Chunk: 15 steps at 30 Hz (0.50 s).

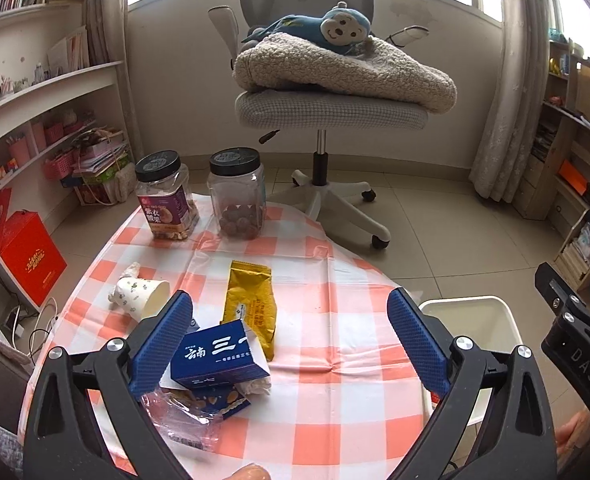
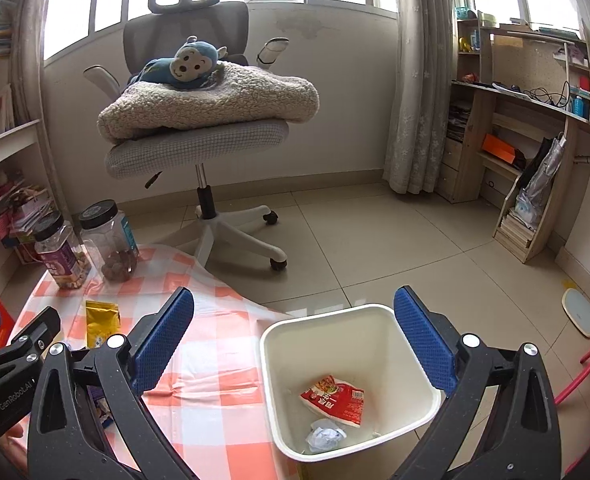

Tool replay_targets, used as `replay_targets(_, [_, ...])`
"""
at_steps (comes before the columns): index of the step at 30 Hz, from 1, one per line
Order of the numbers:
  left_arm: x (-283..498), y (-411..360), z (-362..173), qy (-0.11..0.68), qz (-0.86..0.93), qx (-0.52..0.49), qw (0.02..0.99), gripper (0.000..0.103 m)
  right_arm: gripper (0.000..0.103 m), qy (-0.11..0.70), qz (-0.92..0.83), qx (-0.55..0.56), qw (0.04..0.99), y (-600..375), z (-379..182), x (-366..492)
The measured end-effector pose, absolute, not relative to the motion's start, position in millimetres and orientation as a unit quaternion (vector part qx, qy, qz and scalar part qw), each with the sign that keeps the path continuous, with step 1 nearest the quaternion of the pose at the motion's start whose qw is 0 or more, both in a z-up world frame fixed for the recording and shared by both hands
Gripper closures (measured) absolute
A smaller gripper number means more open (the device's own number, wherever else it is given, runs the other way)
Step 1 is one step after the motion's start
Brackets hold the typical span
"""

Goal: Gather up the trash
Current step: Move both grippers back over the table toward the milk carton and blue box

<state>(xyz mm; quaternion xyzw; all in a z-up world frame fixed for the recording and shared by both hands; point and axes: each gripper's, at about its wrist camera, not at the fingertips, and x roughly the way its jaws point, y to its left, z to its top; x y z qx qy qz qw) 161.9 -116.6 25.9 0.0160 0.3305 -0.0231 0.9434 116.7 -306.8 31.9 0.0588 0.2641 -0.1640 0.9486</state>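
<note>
Currently mid-collection: red snack wrapper (image 2: 332,399) and crumpled white paper (image 2: 324,439) seen inside cream plastic bin (image 2: 379,310) beside checked table (image 1: 335,412). Right gripper (image 2: 293,344) held wide, empty, over bin. Left gripper (image 1: 289,338) spread wide above table; blue cardboard box (image 1: 219,356) judged next pickup, fingers to be centred and closed around it.

A grey office chair (image 1: 327,112) stands past the table, bearing a folded fleece blanket (image 1: 347,70) with a blue monkey plush (image 1: 327,28) on top. Two black-lidded jars (image 1: 237,194) stand side by side on the checked tablecloth (image 1: 335,360). A red gift box (image 1: 31,260) sits on the floor by the shelves.
</note>
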Motion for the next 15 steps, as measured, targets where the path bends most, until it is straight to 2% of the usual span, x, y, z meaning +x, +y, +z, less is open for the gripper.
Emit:
replay_targets(7, [179,-50,-4,0.382,0.041,-0.011,0.923,0.008,0.007,0.291,-0.124,0.045,0.948,-262,22,141])
replay_targets(15, [218,12,-32,0.481,0.051,0.003,0.875,0.008,0.007,0.32,-0.085,0.0,0.944,-210,4,169])
